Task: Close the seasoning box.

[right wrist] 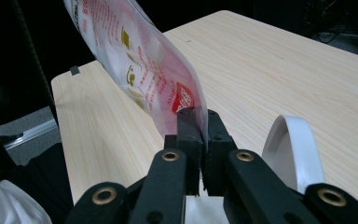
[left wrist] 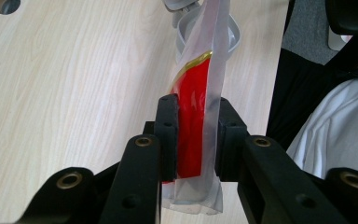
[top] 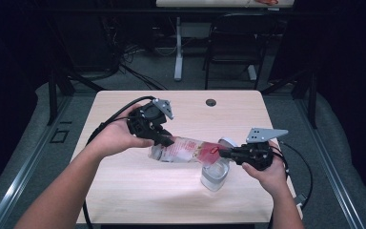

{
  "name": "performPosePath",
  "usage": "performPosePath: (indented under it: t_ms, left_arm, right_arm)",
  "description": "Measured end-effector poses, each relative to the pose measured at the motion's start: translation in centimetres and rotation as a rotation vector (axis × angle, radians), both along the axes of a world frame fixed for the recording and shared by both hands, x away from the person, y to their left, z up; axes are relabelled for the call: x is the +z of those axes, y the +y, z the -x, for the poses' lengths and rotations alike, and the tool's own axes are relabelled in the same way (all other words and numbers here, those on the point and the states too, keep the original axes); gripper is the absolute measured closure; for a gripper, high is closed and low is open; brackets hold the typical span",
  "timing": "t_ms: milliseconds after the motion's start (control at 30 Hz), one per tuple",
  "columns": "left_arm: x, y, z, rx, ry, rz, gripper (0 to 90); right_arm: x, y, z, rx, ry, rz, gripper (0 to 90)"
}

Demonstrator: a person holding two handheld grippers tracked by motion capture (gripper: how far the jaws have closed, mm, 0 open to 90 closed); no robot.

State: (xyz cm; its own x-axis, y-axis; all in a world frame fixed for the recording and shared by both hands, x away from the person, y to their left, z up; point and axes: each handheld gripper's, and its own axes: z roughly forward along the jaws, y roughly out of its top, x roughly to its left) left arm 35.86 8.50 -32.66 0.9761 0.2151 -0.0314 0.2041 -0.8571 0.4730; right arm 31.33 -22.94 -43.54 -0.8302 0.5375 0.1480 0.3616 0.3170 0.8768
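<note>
**While held at both ends, a snack pouch is stretched over a clear cup**

While it is gripped from two sides, the printed plastic pouch (top: 186, 150) is kept off the tabletop (top: 124, 191), slanting from the middle of the tabletop down toward its right edge. Its sealed bottom end is pinched by the left gripper (top: 167, 140), whose pads are seen pressed against the red and clear film (left wrist: 193, 116) in the left gripper view. The other end, by a red printed patch (right wrist: 184, 100), is clamped by the right gripper (top: 223, 153), its jaws drawn almost together on the thin film. A clear plastic cup (top: 214, 175) is seen standing directly beneath that end, near the right edge and toward the front right corner. Behind the cup a white ring-shaped piece (right wrist: 293, 144) is seen on the wood, just beside the right gripper
</note>
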Motion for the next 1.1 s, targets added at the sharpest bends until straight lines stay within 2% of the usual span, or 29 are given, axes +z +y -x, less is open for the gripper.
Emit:
performPosePath:
  t_ms: [1100]
  left_arm:
    - [0.35,-0.4,-0.08,-0.002,0.008,0.005,75.8]
  right_arm:
    - [-0.06,-0.02,-0.02,-0.012,-0.002,0.011,88.1]
